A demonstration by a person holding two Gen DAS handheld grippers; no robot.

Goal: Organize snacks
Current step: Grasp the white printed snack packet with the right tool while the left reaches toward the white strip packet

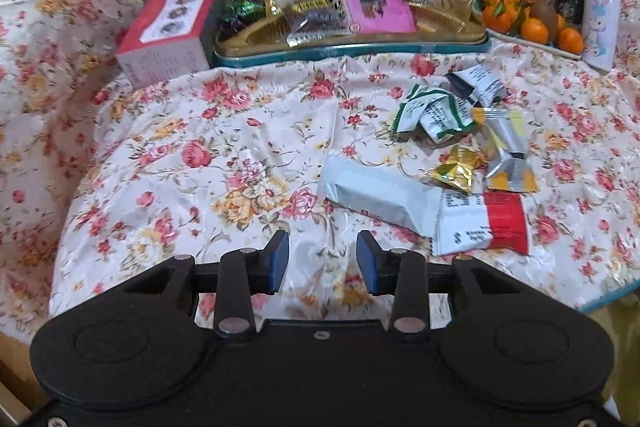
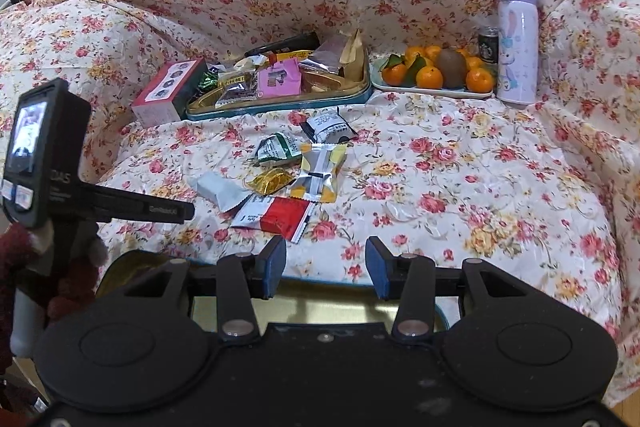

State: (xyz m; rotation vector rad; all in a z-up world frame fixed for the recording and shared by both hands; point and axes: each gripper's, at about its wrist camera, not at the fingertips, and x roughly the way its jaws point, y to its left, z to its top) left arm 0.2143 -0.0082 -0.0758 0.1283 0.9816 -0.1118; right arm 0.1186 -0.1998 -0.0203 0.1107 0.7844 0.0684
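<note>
We're hovering both empty, part-open grippers, left gripper and right gripper, near the loose snacks scattered on the floral surface. Next we're probably grabbing the white-and-red packet for the tin tray behind.

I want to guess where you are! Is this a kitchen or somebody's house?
Probably a home: a table under a flowery cloth, a snack tin, a plate of oranges and a purple bottle.

Wrapped snacks lie scattered before a teal-rimmed tin holding more.
</note>
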